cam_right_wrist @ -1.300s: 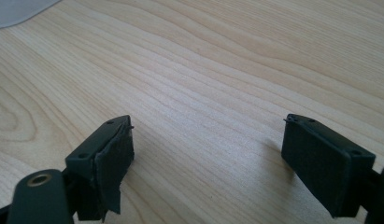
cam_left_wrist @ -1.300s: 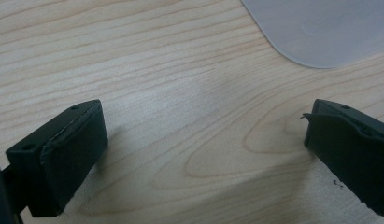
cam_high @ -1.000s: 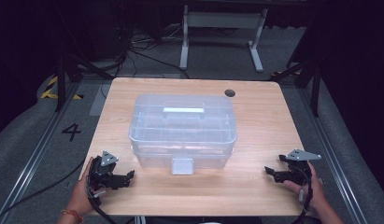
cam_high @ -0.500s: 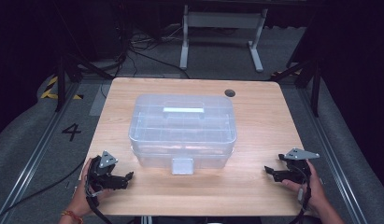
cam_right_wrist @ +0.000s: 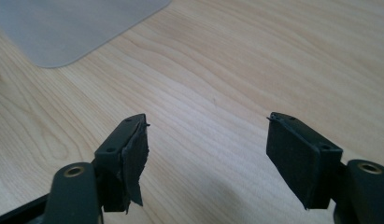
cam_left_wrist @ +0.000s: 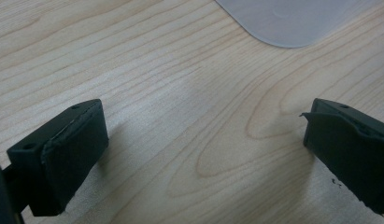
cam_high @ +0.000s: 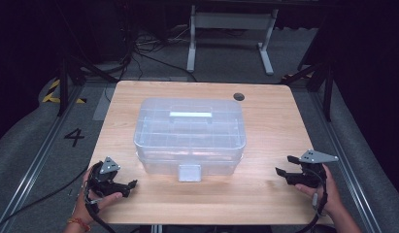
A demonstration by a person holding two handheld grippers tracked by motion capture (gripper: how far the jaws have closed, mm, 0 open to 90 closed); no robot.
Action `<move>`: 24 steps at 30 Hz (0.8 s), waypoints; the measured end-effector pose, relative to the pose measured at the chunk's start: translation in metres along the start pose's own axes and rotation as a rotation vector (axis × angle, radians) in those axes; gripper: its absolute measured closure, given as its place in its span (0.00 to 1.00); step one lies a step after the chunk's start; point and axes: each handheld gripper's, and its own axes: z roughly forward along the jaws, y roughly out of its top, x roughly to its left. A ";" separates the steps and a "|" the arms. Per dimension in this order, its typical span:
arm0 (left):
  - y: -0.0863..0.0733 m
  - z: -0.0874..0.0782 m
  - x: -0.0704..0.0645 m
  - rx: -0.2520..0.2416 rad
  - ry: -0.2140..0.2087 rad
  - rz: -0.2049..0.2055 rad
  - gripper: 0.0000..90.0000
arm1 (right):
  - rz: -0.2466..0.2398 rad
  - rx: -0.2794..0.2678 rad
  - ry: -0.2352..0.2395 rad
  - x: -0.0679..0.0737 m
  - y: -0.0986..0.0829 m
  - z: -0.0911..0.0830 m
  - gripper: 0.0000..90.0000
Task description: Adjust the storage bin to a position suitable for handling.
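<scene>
High view: a clear plastic storage box (cam_high: 190,136) with a lid, a flat handle (cam_high: 190,115) set in its top and a pale front latch (cam_high: 190,172) is seen resting at the middle of the light wooden desk (cam_high: 265,131). Inner dividers can be made out faintly through the lid, but the contents cannot be told.

Near the box's front left corner, well apart from it, the left gripper (cam_high: 125,187) is held in a hand (cam_high: 92,201) at the desk's near edge, its black jaws pointed towards the box. In the left gripper view the left gripper (cam_left_wrist: 203,154) is shown low over the bare wood, its jaws spread wide with nothing between them, and a rounded frosted corner of the box is seen beyond them.

Near the box's front right corner, also well apart, the right gripper (cam_high: 283,174) is held in the other hand (cam_high: 328,191), a grey three-cornered plate (cam_high: 317,156) on top of it. In the right gripper view the right gripper (cam_right_wrist: 206,154) is likewise spread and empty over the wood, with the box's corner farther off.

A dark round grommet hole (cam_high: 239,96) is set in the desk behind the box, towards its right.
</scene>
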 end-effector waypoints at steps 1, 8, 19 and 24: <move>0.000 0.000 0.000 0.000 0.000 0.000 0.00 | -0.009 -0.005 0.002 0.001 0.003 -0.001 0.33; -0.001 -0.001 -0.001 0.001 0.003 -0.005 0.01 | -0.049 -0.049 -0.008 0.004 0.024 -0.004 0.36; -0.002 -0.002 0.000 -0.001 0.005 -0.004 0.01 | -0.065 -0.170 0.029 0.009 0.069 -0.016 0.38; -0.002 -0.001 0.000 0.000 0.001 -0.001 0.01 | -0.086 -0.200 0.061 0.014 0.088 -0.016 0.39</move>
